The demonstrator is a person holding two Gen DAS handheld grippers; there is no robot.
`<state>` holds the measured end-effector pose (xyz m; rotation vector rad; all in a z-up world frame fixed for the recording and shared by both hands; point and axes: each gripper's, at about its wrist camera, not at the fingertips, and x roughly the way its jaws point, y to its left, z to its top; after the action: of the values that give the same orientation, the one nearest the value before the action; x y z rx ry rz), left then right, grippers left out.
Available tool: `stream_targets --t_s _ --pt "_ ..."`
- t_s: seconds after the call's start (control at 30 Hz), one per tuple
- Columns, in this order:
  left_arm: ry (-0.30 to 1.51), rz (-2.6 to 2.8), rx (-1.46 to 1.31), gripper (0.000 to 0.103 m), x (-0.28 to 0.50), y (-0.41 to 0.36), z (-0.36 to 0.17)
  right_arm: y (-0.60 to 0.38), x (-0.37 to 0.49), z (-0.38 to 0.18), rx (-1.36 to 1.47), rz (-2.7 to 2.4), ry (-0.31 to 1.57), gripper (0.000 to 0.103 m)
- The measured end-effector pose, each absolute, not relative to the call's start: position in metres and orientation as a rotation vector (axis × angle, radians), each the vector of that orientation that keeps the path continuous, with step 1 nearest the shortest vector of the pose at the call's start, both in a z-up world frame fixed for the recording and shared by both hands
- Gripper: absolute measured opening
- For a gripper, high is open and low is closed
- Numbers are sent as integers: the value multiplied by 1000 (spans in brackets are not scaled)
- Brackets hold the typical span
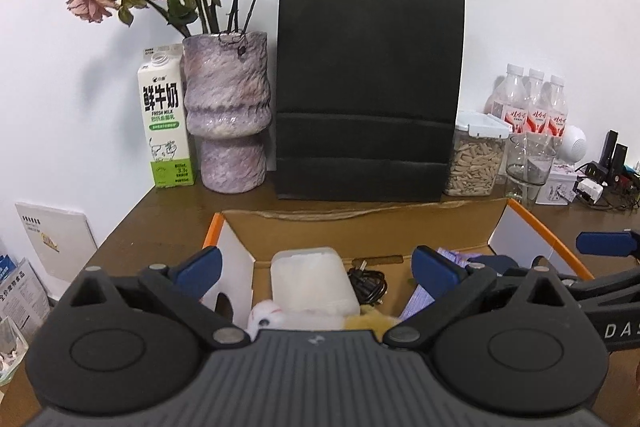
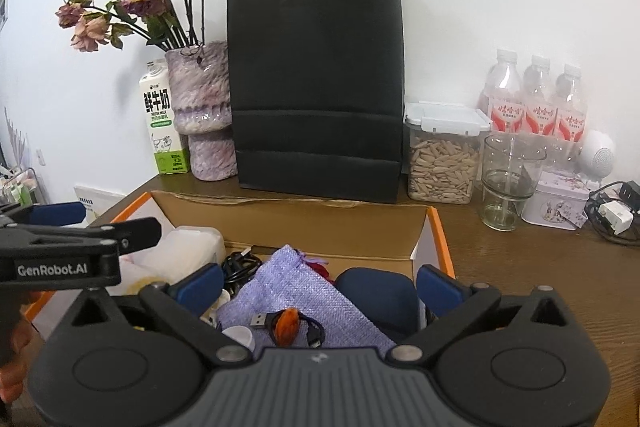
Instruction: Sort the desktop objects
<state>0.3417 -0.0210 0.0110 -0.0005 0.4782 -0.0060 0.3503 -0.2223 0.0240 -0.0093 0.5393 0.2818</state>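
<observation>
Both grippers hang over the open cardboard box (image 2: 288,211) on the brown desk (image 2: 520,259), jaws spread wide, nothing pinched: left gripper (image 1: 316,267) sits above a translucent white case (image 1: 314,279) with a black cable (image 1: 366,285) just right of it, right gripper (image 2: 320,283) above a lilac fabric pouch (image 2: 296,291) carrying a small USB cable with an orange piece (image 2: 286,323). Behind the box, along the wall: milk carton (image 1: 166,115), purple vase (image 1: 226,111) of dried roses, black paper bag (image 1: 368,87), seed container (image 2: 442,155), empty glass (image 2: 506,183), three water bottles (image 2: 536,99).
</observation>
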Motion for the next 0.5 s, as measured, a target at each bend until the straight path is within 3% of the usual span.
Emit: stream_targets --t_s 0.5 --pt "473 -5 -7 103 295 -19 18 -224 304 36 -10 287 509 103"
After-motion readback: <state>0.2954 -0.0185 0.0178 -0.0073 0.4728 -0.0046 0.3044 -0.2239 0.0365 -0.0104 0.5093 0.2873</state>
